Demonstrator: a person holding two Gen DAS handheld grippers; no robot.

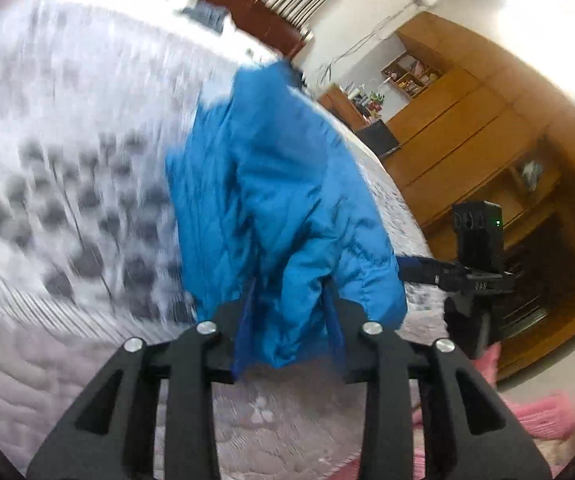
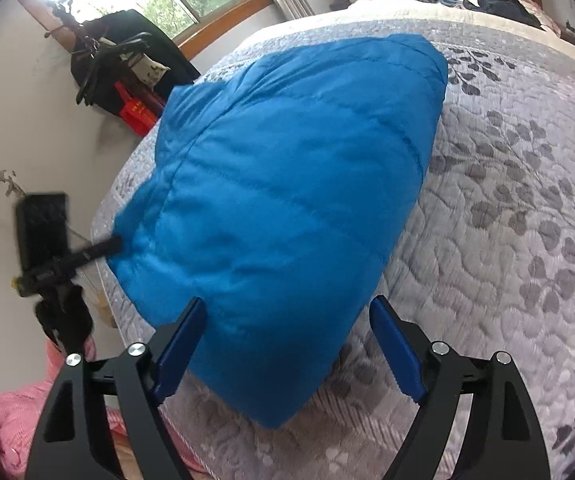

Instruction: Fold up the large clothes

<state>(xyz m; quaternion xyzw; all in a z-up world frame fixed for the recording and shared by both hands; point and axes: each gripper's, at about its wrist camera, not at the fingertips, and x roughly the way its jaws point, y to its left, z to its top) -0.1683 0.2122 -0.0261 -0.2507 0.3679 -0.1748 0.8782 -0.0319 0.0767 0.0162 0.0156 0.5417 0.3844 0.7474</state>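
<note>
The blue puffer jacket (image 2: 287,208) lies on the leaf-patterned quilt (image 2: 507,220). The left gripper (image 1: 291,320) pinches a fold at its near edge. The right gripper (image 2: 287,340) stands spread wide, the jacket's corner between its fingers (image 2: 395,344).

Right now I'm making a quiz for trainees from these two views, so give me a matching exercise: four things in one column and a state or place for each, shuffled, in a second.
Things:
1. blue jacket
2. left gripper
3. right gripper
4. pink cloth

States or places:
A. open, fingers either side of the jacket's edge
B. beyond the bed's near edge
C. shut on a bunched corner of fabric
D. spread over the grey leaf-patterned bedspread

Pairs: 1-D, 2-C, 3-A, 4-B
</note>
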